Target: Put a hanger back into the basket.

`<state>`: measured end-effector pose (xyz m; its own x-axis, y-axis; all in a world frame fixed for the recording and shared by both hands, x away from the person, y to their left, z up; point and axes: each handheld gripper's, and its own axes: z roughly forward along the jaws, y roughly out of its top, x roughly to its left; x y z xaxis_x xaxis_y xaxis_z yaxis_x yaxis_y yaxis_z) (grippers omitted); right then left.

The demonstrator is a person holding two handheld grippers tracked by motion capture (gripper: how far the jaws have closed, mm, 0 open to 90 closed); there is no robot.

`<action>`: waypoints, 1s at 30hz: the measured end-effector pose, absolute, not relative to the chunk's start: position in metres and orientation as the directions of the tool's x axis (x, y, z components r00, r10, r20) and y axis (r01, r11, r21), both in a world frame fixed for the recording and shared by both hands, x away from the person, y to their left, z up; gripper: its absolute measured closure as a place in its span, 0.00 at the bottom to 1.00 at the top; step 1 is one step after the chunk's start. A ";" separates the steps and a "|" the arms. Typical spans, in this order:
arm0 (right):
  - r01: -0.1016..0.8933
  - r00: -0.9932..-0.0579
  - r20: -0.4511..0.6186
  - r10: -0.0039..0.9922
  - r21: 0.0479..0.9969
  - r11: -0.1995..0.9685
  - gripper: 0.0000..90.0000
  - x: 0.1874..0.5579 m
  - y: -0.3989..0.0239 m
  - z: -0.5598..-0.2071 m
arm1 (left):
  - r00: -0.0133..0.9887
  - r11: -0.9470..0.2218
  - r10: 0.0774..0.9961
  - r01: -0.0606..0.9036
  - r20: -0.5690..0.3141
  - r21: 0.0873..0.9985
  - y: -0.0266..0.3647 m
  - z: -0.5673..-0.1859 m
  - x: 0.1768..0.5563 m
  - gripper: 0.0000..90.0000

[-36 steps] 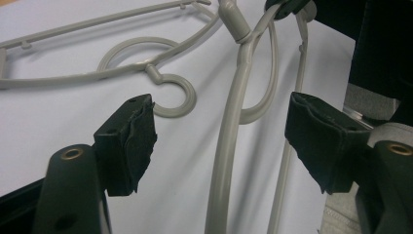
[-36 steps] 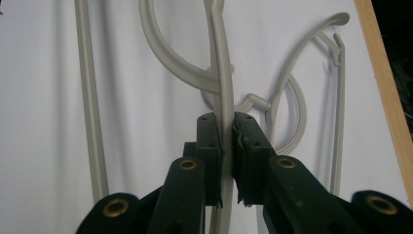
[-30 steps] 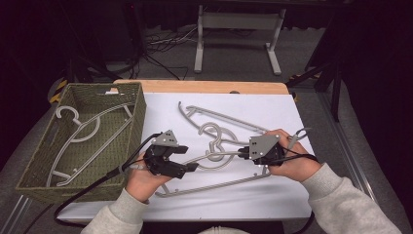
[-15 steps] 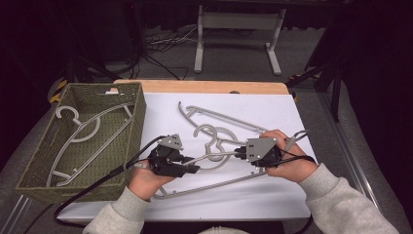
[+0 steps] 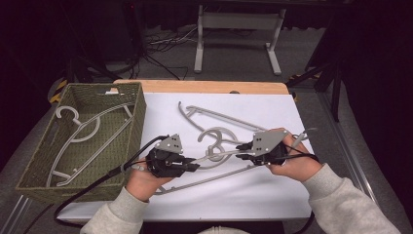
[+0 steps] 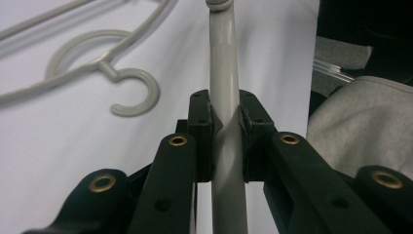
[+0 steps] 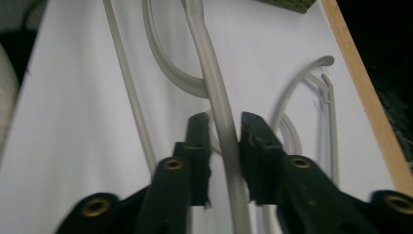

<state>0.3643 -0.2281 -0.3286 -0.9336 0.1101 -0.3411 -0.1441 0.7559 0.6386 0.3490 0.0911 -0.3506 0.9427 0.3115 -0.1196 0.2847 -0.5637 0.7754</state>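
Two grippers on one grey hanger at lower centre of the high view.

The left gripper (image 5: pixel 191 166) is clamped on the near hanger (image 5: pixel 214 157), pads pressed against its arm. The right gripper (image 5: pixel 242 150) has just been opening; its jaws straddle the same arm, slightly apart from it. A second hanger (image 5: pixel 221 116) lies above; a third hanger (image 5: pixel 90 131) sits in the woven basket (image 5: pixel 141 105) at left.

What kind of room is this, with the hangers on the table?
Probably a lab or workshop for recording, not a home. A white table stands in a dark room, loose cables trail over the floor behind it, and hand-held grippers work on a grey hanger beside a woven basket.
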 end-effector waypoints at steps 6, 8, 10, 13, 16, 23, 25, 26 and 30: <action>-0.073 -0.928 -0.288 0.237 0.764 0.641 0.46 0.362 -0.247 -0.319 | 0.929 -0.520 0.355 0.294 -0.110 0.802 0.104 -0.335 0.351 0.88; -0.038 -0.925 -0.258 0.278 0.792 0.609 0.36 0.361 -0.253 -0.317 | 0.925 -0.499 0.365 0.292 -0.107 0.816 0.110 -0.329 0.351 0.88; -0.015 -0.920 -0.233 0.315 0.825 0.565 0.27 0.361 -0.260 -0.316 | 0.921 -0.483 0.377 0.287 -0.100 0.827 0.115 -0.323 0.351 0.88; 0.027 -0.912 -0.190 0.364 0.856 0.516 0.17 0.361 -0.268 -0.318 | 0.913 -0.458 0.397 0.283 -0.091 0.843 0.122 -0.313 0.351 0.88; 0.074 -0.908 -0.132 0.398 0.884 0.462 0.10 0.362 -0.275 -0.322 | 0.907 -0.449 0.415 0.275 -0.074 0.850 0.127 -0.304 0.349 0.88; 0.110 -0.910 -0.074 0.409 0.906 0.409 0.04 0.363 -0.285 -0.333 | 0.892 -0.420 0.449 0.261 -0.051 0.869 0.140 -0.288 0.351 0.88; 0.135 -0.905 -0.047 0.422 0.911 0.390 0.04 0.364 -0.288 -0.338 | 0.889 -0.418 0.455 0.256 -0.042 0.872 0.143 -0.286 0.352 0.88; 0.144 -0.901 -0.040 0.432 0.912 0.384 0.04 0.365 -0.288 -0.340 | 0.887 -0.416 0.460 0.254 -0.039 0.873 0.144 -0.285 0.352 0.88; 0.178 -0.879 -0.011 0.476 0.920 0.350 0.03 0.365 -0.291 -0.346 | 0.882 -0.406 0.470 0.251 -0.035 0.879 0.148 -0.281 0.353 0.88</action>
